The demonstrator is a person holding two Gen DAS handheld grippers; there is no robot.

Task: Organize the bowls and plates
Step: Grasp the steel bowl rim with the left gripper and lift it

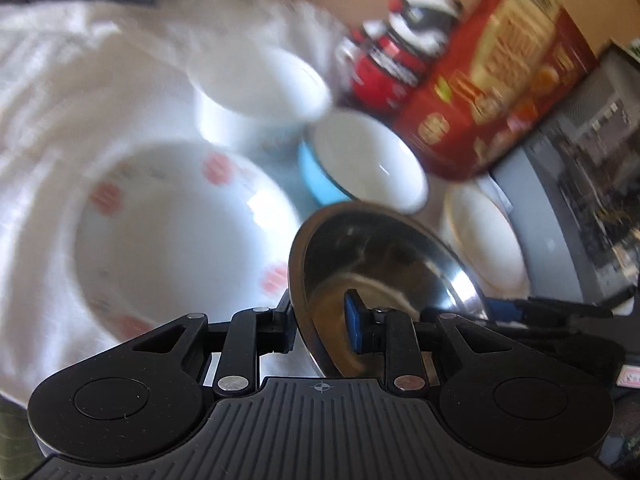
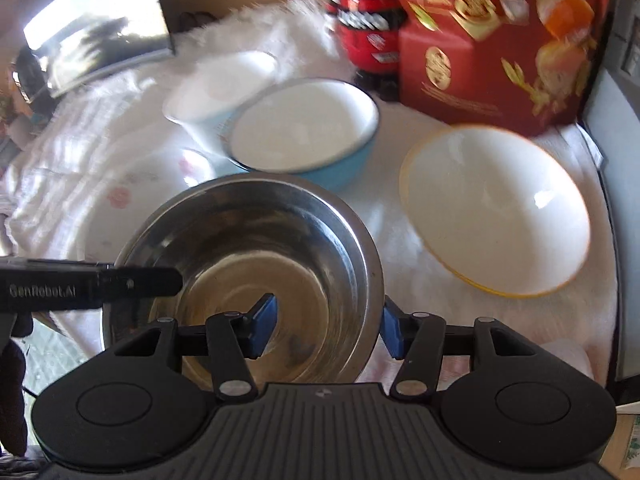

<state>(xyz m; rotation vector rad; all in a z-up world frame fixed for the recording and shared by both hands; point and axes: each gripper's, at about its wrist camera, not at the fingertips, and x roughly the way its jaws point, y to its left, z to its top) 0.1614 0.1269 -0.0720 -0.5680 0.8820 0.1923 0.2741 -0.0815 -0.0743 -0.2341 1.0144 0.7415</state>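
A steel bowl [image 1: 384, 264] [image 2: 256, 264] is held tilted above the white cloth. My left gripper [image 1: 320, 322] is shut on its near rim, one finger inside and one outside. My right gripper [image 2: 326, 324] straddles the bowl's right rim, its fingers spread with a gap at the wall. A flowered white plate [image 1: 180, 232] lies to the left. A blue bowl with white inside [image 1: 364, 164] [image 2: 304, 128], a white cup [image 1: 256, 92] [image 2: 220, 84] and a yellow-rimmed white bowl [image 2: 496, 208] [image 1: 484, 236] stand behind.
A red biscuit box [image 2: 500, 36] [image 1: 492, 80] and a red-black figurine [image 2: 364, 32] [image 1: 396, 48] stand at the back. A grey appliance [image 1: 576, 184] borders the right side. The left gripper's arm [image 2: 80, 286] crosses the right wrist view at left.
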